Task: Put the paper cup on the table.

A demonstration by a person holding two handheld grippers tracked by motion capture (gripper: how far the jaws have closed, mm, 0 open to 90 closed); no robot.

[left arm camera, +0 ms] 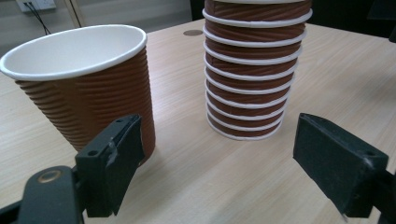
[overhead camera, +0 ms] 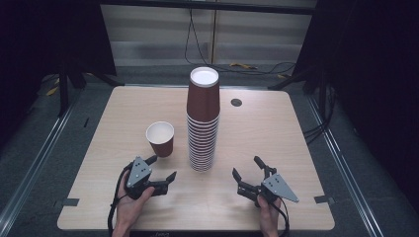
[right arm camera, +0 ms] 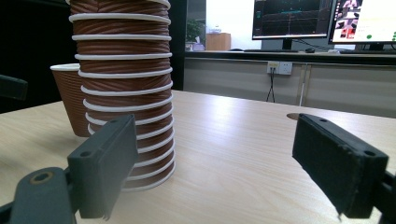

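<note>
Two open claws, left (overhead camera: 162, 168), right (overhead camera: 247, 167), one single cup (overhead camera: 160, 138), one cup stack (overhead camera: 202, 121)

From my console the pale wooden table (overhead camera: 276, 148) is evenly lit from above while its surroundings sink into black. Bright monitors (right arm camera: 327, 18) glare in the right gripper view; near black jaws look soft.

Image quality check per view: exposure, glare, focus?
High view: wooden table evenly lit, surroundings nearly black, soft sheen near the front edge. Left gripper view: sharp on the single brown ribbed paper cup, no glare. Right gripper view: bright monitors blown out, tall stack of brown paper cups dimmer, left background dark.
</note>
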